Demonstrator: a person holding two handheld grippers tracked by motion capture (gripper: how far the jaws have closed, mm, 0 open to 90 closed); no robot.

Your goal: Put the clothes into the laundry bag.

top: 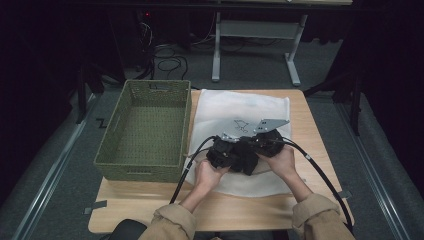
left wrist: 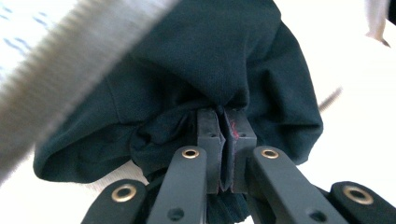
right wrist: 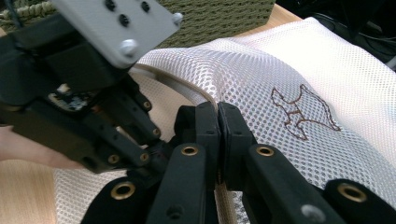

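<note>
Left gripper view: pinched dark cloth point(left wrist: 219, 56)

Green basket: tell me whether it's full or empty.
Empty. The high view shows the green basket's bare woven floor, with the dark garment outside it on the white mesh bag.

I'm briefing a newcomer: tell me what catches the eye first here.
The white mesh laundry bag spread mid-table stands out, with the left gripper clamped on a dark green garment at its near edge. The right gripper pinches the bag's rim; a green woven basket sits left.
</note>
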